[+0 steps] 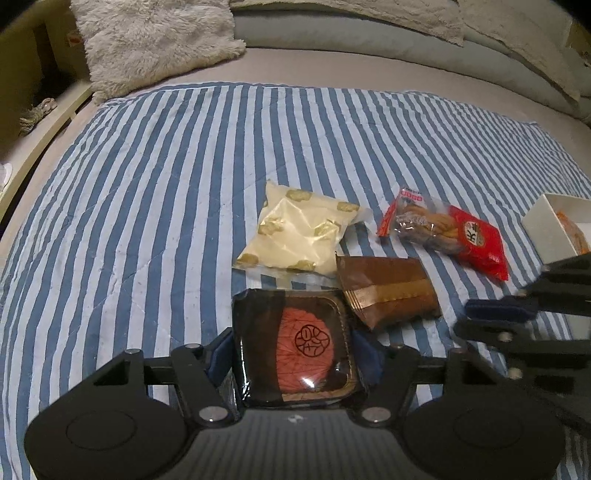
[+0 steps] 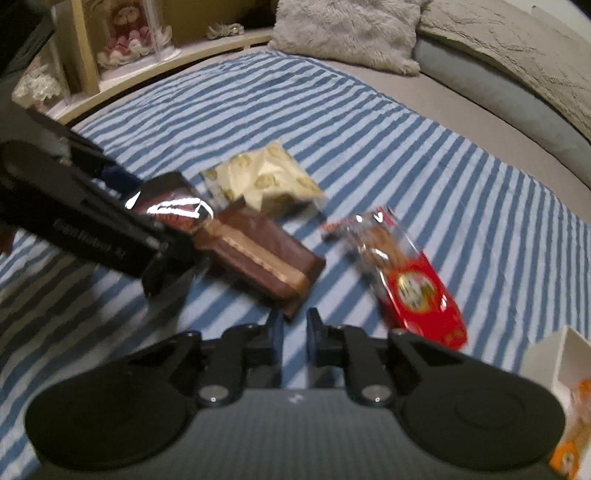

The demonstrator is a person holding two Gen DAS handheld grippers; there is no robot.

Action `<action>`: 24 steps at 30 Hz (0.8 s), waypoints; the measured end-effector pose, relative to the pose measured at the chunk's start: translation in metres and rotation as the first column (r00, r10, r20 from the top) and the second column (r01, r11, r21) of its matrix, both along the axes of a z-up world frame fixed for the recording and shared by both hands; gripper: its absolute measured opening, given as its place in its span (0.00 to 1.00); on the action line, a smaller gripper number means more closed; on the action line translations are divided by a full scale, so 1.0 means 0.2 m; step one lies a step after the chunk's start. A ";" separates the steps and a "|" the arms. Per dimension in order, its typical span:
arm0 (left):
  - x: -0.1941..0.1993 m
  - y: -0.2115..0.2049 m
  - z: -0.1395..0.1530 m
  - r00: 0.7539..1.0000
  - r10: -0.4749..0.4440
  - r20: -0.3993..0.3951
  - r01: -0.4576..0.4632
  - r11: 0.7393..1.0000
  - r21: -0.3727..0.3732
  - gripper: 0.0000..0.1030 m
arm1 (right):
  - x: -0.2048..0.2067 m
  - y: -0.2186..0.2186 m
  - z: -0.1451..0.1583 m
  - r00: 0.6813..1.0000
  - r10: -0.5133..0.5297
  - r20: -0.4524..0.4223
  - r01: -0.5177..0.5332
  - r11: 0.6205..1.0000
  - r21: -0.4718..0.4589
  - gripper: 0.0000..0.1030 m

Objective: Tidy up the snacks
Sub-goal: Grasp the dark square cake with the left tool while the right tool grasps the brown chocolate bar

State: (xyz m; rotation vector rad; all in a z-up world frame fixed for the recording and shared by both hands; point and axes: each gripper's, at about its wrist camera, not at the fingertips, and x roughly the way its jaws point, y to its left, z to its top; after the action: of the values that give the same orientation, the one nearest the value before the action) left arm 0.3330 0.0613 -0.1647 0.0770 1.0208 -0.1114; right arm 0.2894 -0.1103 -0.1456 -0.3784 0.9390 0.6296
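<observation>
My left gripper (image 1: pixel 295 356) is shut on a dark tray pack with a red round cake (image 1: pixel 299 343), held by its two sides just above the striped blanket (image 1: pixel 147 192). Ahead of it lie a brown packet (image 1: pixel 388 291), a cream packet (image 1: pixel 295 232) and a red packet of twisted pastry (image 1: pixel 450 232). In the right wrist view my right gripper (image 2: pixel 295 328) is shut, with only a narrow slit between its fingers and nothing gripped. The corner of the brown packet (image 2: pixel 258 254) lies just at its tips. The left gripper (image 2: pixel 147 221) shows there at left with the dark pack (image 2: pixel 173 206).
A white open box (image 1: pixel 554 225) with orange packets stands at the right edge, also in the right wrist view (image 2: pixel 554 362). A fluffy pillow (image 1: pixel 147 40) and a grey bolster (image 1: pixel 369 33) lie at the back. A wooden shelf with a doll (image 2: pixel 129 33) borders the bed.
</observation>
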 end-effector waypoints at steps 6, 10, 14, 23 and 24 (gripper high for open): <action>0.00 0.01 0.01 1.000 0.007 -0.010 -0.007 1.000 -0.014 0.64 | -0.07 -0.06 0.05 1.000 0.010 -0.001 -0.010 0.999 0.032 0.16; -0.02 0.02 0.03 1.000 0.015 -0.010 -0.015 1.000 -0.015 0.63 | 0.01 -0.13 0.10 0.988 -0.136 -0.074 0.147 0.975 0.167 0.35; -0.04 0.06 0.06 1.000 0.025 -0.002 -0.025 0.999 0.020 0.63 | 0.09 -0.18 0.10 0.943 -0.271 -0.193 0.320 0.898 0.304 0.65; -0.07 0.10 0.06 0.999 -0.016 -0.029 0.018 0.996 0.091 0.64 | 0.24 -0.06 -0.02 0.818 -0.441 -0.370 0.561 0.756 0.338 1.00; -0.07 0.10 0.05 0.999 -0.020 -0.029 0.022 0.995 0.096 0.65 | 0.25 -0.03 -0.05 0.810 -0.449 -0.376 0.571 0.748 0.337 1.00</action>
State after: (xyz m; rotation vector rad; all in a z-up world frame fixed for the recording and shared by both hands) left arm 0.3184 0.0805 -0.1547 0.1740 1.0536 -0.0826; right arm 0.3390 -0.1168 -0.1547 0.3877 1.0732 0.3590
